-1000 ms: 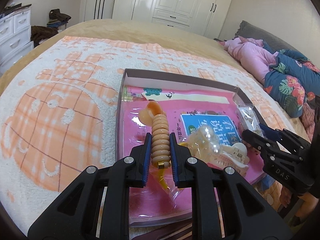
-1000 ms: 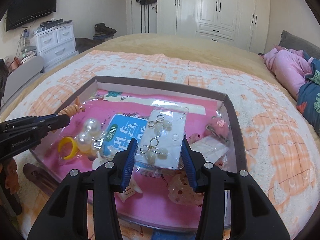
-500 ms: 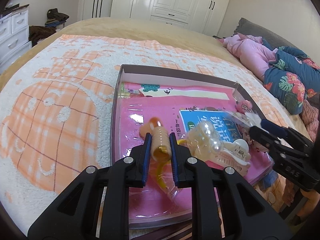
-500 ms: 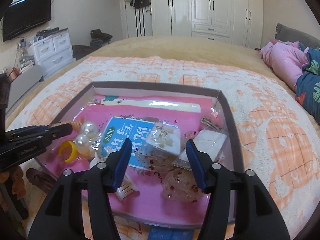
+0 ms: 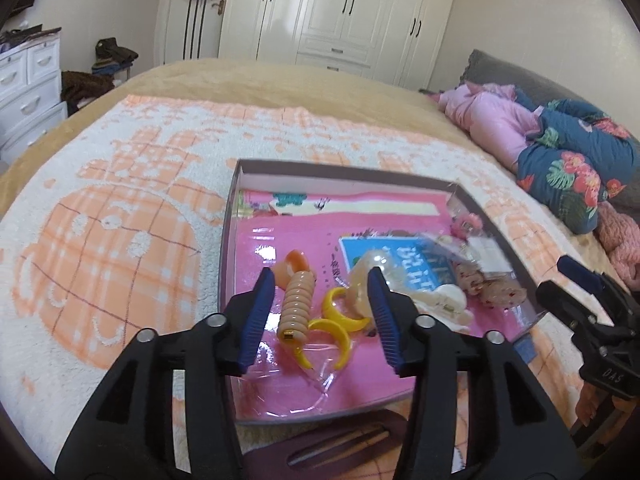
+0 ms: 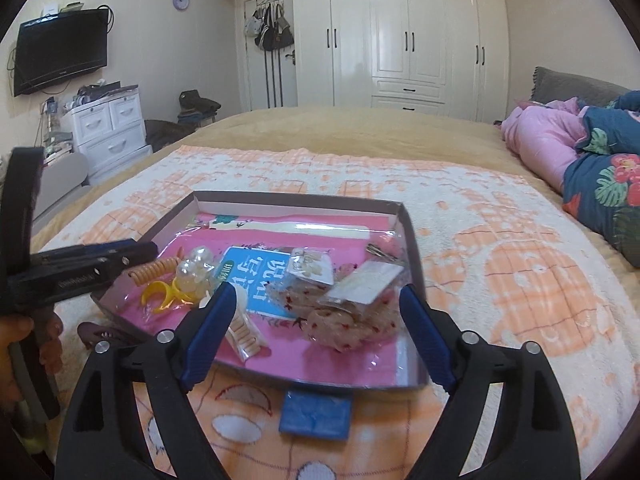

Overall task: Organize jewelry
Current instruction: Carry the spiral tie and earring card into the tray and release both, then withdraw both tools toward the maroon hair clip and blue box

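The bed (image 6: 360, 136) carries an orange-and-white blanket (image 5: 120, 216) with a shallow tray (image 6: 412, 248) on it, lined in pink. Only the right view shows the TV (image 6: 60, 52), the drawers (image 6: 108, 136) and a blue pad (image 6: 316, 414) lying on the blanket just outside the tray's near edge. Only the left view shows a dark brown clip (image 5: 340, 444) on the blanket beside the near rim.

The left hand-held gripper (image 5: 320, 304) hangs over the tray's near left part, jaws opening; a ribbed peach coil (image 5: 298, 308) and a yellow ring (image 5: 340, 320) lie on the tray floor between them, touched by neither pad. The right hand-held gripper (image 6: 316, 320) is opening wide, nothing gripped, above bagged scrunchies (image 6: 344, 320) near the right wall. A white claw clip (image 6: 244, 332) lies beside its left finger. Earring cards (image 6: 312, 268) sit mid-tray.

The blanket lies bare left, right and beyond the tray.
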Action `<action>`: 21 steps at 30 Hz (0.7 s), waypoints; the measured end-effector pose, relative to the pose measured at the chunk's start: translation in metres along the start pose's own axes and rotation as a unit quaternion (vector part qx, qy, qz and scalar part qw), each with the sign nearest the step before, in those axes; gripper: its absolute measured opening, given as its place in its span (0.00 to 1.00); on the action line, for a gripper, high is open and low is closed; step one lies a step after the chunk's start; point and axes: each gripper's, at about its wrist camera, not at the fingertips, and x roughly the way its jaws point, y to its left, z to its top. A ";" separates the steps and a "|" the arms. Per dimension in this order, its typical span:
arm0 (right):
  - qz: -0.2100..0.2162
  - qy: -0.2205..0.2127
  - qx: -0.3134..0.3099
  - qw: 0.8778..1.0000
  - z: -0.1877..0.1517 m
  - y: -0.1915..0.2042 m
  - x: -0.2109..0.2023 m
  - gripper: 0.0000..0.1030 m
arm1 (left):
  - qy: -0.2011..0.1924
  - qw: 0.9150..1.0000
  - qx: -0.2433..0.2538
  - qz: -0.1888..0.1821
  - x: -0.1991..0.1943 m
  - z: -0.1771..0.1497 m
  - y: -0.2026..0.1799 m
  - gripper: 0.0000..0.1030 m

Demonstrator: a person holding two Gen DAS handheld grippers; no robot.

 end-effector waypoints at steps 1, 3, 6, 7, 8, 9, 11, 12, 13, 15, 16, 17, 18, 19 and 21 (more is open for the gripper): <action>-0.001 -0.002 0.000 1.000 -0.001 -0.001 -0.003 0.80 | -0.005 1.000 0.000 0.000 -0.004 0.000 -0.001 0.44; -0.004 -0.006 0.003 1.000 -0.004 -0.003 -0.010 0.80 | -0.016 1.000 0.002 -0.001 -0.013 0.001 -0.004 0.50; -0.006 -0.012 0.009 1.000 -0.006 -0.005 -0.019 0.82 | -0.030 1.000 0.006 -0.003 -0.024 0.001 -0.009 0.55; -0.008 -0.014 0.009 1.000 -0.007 -0.006 -0.021 0.82 | -0.034 0.999 0.007 -0.004 -0.028 0.000 -0.010 0.57; -0.010 -0.015 0.008 1.000 -0.007 -0.006 -0.024 0.82 | -0.038 0.999 0.006 -0.004 -0.032 0.000 -0.011 0.58; -0.012 -0.017 0.008 1.000 -0.007 -0.006 -0.026 0.82 | -0.041 0.999 0.006 -0.006 -0.035 -0.001 -0.012 0.59; -0.014 -0.020 0.005 1.000 -0.009 -0.006 -0.031 0.83 | -0.048 0.999 0.005 -0.008 -0.042 -0.002 -0.014 0.62; -0.015 -0.021 0.004 1.000 -0.010 -0.006 -0.033 0.83 | -0.050 0.999 0.006 -0.008 -0.045 -0.003 -0.014 0.63; -0.015 -0.022 0.003 1.000 -0.011 -0.006 -0.035 0.83 | -0.051 0.999 0.005 -0.010 -0.047 -0.003 -0.015 0.64; -0.015 -0.023 0.002 1.000 -0.012 -0.005 -0.039 0.84 | -0.054 0.998 0.006 -0.009 -0.052 -0.005 -0.015 0.67; -0.015 -0.023 0.001 1.000 -0.014 -0.006 -0.041 0.84 | -0.055 0.998 0.005 -0.009 -0.054 -0.006 -0.015 0.68; -0.014 -0.023 0.000 1.000 -0.015 -0.006 -0.043 0.84 | -0.055 0.998 0.005 -0.009 -0.056 -0.007 -0.015 0.69; -0.014 -0.022 -0.001 1.000 -0.016 -0.005 -0.044 0.84 | -0.056 0.998 0.006 -0.008 -0.058 -0.007 -0.016 0.69; -0.014 -0.022 -0.002 1.000 -0.017 -0.005 -0.045 0.84 | -0.058 0.998 0.007 -0.007 -0.060 -0.008 -0.016 0.70; -0.014 -0.022 -0.005 1.000 -0.020 -0.003 -0.049 0.84 | -0.058 0.998 0.009 -0.006 -0.063 -0.011 -0.017 0.72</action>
